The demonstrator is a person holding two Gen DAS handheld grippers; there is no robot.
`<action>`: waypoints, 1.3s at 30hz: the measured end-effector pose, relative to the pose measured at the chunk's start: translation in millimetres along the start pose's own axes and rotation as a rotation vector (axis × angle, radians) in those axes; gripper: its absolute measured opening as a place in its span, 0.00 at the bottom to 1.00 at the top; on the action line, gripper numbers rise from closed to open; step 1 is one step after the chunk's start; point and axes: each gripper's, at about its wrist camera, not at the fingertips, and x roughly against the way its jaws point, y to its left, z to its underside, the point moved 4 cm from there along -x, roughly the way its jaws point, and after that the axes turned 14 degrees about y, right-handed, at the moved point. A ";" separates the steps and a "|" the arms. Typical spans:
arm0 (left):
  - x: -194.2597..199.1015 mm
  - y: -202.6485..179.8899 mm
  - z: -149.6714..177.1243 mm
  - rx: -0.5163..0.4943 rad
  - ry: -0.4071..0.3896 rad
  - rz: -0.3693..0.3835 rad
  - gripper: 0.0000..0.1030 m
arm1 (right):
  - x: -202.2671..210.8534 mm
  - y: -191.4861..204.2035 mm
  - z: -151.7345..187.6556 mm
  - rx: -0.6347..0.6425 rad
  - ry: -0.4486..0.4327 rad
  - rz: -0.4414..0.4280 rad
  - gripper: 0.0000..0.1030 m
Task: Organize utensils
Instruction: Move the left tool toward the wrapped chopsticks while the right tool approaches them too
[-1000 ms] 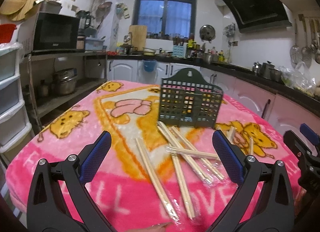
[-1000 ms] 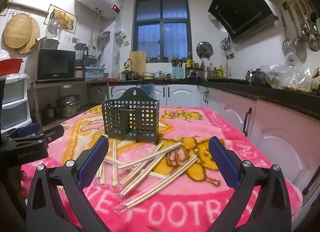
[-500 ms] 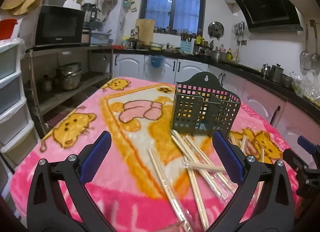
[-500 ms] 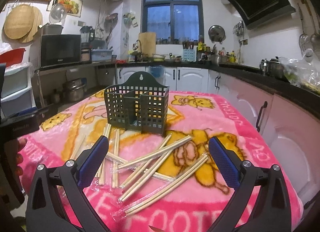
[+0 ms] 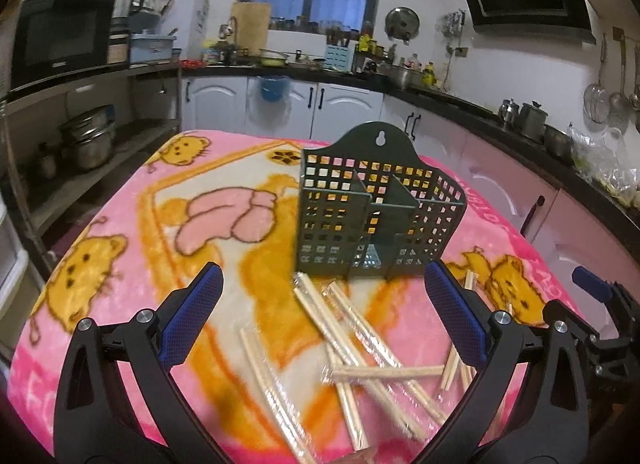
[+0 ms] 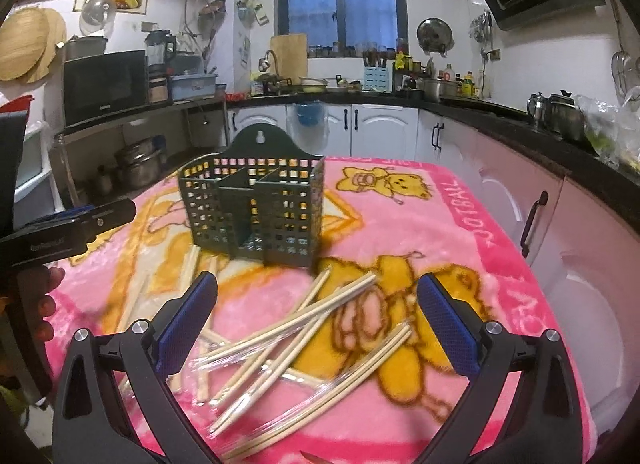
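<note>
A dark green perforated utensil holder point(image 5: 376, 220) with three compartments stands upright on the pink blanket-covered table point(image 5: 120, 264); it also shows in the right wrist view point(image 6: 256, 212). Several wrapped pairs of wooden chopsticks point(image 5: 360, 348) lie scattered in front of it, and they show in the right wrist view point(image 6: 296, 344). My left gripper point(image 5: 324, 316) is open and empty above the chopsticks. My right gripper point(image 6: 316, 320) is open and empty above its side of the pile. The holder looks empty.
The right gripper's body point(image 5: 600, 320) shows at the left view's right edge; the left gripper point(image 6: 68, 232) and a hand show at the right view's left edge. Kitchen cabinets point(image 6: 560, 224) line the table's right side, a shelf with pots point(image 5: 84, 140) the left.
Both grippers have moved forward and higher toward the holder, which looks larger now. Both stay open. The chopsticks and holder have not moved.
</note>
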 end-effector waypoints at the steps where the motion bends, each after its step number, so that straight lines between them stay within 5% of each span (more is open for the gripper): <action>1: -3.2 -0.4 -2.3 -0.002 0.010 0.005 0.91 | -1.7 -2.5 -2.0 0.001 0.004 0.005 0.94; 12: -44.0 4.0 -25.5 -0.008 0.131 0.036 0.91 | -34.6 -34.4 -15.4 -0.062 0.136 -0.010 0.94; 23: -98.5 35.8 -20.9 0.008 0.311 0.090 0.90 | -80.9 -45.0 -17.1 -0.155 0.299 -0.156 0.93; 26: -106.5 40.2 -17.7 0.008 0.345 0.124 0.86 | -94.4 -49.0 -19.9 -0.196 0.341 -0.203 0.82; 34: -124.2 41.2 -19.1 -0.016 0.401 0.168 0.59 | -127.2 -61.5 -18.5 -0.287 0.467 -0.230 0.72; 39: -139.3 43.8 -20.6 -0.003 0.443 0.181 0.53 | -137.3 -66.4 -16.5 -0.316 0.502 -0.233 0.66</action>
